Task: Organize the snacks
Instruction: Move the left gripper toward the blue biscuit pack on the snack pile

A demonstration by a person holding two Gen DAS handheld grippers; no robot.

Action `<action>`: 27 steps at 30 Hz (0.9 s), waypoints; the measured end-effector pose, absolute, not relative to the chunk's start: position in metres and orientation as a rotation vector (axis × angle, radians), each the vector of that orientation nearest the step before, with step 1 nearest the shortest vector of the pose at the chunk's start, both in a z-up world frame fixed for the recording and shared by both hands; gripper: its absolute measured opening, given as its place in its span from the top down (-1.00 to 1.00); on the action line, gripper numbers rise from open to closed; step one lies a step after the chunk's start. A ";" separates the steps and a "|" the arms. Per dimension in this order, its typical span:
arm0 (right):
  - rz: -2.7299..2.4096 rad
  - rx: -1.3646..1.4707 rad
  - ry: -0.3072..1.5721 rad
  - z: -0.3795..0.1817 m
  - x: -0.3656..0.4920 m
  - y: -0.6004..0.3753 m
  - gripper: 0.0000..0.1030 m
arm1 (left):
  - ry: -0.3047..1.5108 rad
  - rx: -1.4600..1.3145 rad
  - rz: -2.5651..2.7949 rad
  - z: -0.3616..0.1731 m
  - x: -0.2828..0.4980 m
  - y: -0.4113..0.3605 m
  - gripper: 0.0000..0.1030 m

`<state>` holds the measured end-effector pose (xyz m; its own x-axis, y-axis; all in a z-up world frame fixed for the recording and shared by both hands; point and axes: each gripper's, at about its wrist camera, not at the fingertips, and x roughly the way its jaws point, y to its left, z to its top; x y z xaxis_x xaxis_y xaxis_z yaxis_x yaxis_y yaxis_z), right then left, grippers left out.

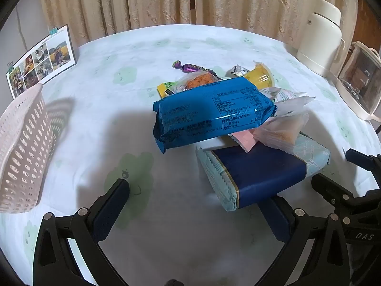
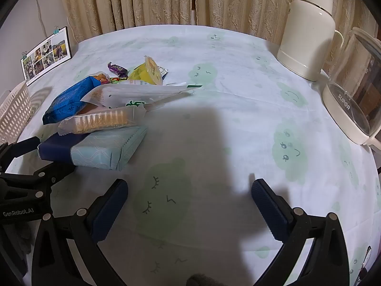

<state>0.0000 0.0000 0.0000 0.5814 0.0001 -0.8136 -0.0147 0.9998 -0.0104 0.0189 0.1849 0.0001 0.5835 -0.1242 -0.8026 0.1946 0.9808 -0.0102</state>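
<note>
Left gripper (image 1: 197,197): wide open, holding nothing; its right finger is tucked under or against the near end of the navy-and-pale-blue pack (image 1: 259,174), its left finger over bare cloth.
Right gripper (image 2: 189,188): also spread wide and empty, hovering low over the tablecloth (image 2: 214,124) with the snacks well off to its left.
Snack pile: heaped mid-table. The navy-and-pale-blue pack sits nearest, a clear-wrapped biscuit pack (image 2: 100,120) rests on top of it, and a blue packet (image 1: 209,112) leans across the heap behind.
Back of pile: a yellow jelly cup (image 2: 148,71) and a purple-wrapped sweet (image 1: 190,68), just beside each other.
Basket: the pink slotted basket (image 1: 21,147) waits at the left table edge, apart from the pile; I can't see inside it.
Step in hand: looks like the left side lining up a first pick, with nothing lifted yet.
How to do it well: shift so both fingers straddle one packet, not just its corner. Take a top item first, since pulling the bottom pack would likely tip the biscuits off. Squeeze gently; biscuits crush.
Pose: both tools sit low, angled forward and down, side by side, the left one closer to the heap.
Off to the right: a cream flask (image 2: 307,31) and a glass kettle (image 2: 354,88), clear of the action.
</note>
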 end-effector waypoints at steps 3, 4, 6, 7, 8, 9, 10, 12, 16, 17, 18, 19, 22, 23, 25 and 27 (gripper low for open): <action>0.008 -0.017 0.950 0.000 0.000 0.000 -1.00 | 0.929 0.081 -0.189 0.000 0.017 0.184 -1.00; 0.008 -0.017 0.950 0.000 0.000 0.000 -1.00 | 0.929 0.082 -0.190 0.000 0.017 0.184 -1.00; 0.009 -0.017 0.950 0.000 0.000 0.000 -1.00 | 0.934 0.080 -0.190 0.000 0.017 0.184 -1.00; 0.009 -0.016 0.950 0.000 0.000 0.000 -1.00 | 0.933 0.081 -0.191 0.000 0.016 0.184 -1.00; 0.009 -0.016 0.950 0.000 0.000 0.000 -1.00 | 0.932 0.082 -0.193 0.000 0.016 0.184 -1.00; 0.009 -0.016 0.950 0.000 0.000 0.000 -1.00 | 0.930 0.083 -0.195 0.001 0.018 0.183 -1.00; 0.009 -0.016 0.950 0.000 0.000 0.000 -1.00 | 0.927 0.085 -0.196 -0.001 0.012 0.186 -1.00; 0.009 -0.016 0.950 0.000 0.000 0.000 -1.00 | 0.924 0.087 -0.198 -0.001 0.011 0.186 -1.00; 0.009 -0.016 0.951 0.000 0.000 0.000 -1.00 | 0.925 0.086 -0.194 0.000 0.011 0.184 -1.00; 0.009 -0.016 0.951 0.000 0.000 0.000 -1.00 | 0.925 0.087 -0.194 -0.001 0.010 0.184 -1.00; 0.009 -0.016 0.951 0.000 0.000 0.000 -1.00 | 0.926 0.087 -0.194 0.000 0.010 0.184 -1.00; 0.009 -0.016 0.951 0.000 0.000 0.000 -1.00 | 0.928 0.085 -0.194 0.000 0.012 0.184 -1.00; 0.010 -0.016 0.951 0.000 0.000 0.000 -1.00 | 0.929 0.084 -0.192 0.000 0.011 0.184 -1.00; 0.009 -0.017 0.951 0.000 0.000 0.000 -1.00 | 0.929 0.086 -0.193 -0.001 0.010 0.184 -1.00; 0.013 -0.019 0.951 0.000 0.000 0.000 -1.00 | 0.931 0.086 -0.195 -0.001 0.011 0.183 -1.00; 0.021 -0.022 0.951 0.000 0.000 0.000 -1.00 | 0.931 0.089 -0.196 0.001 0.009 0.181 -1.00</action>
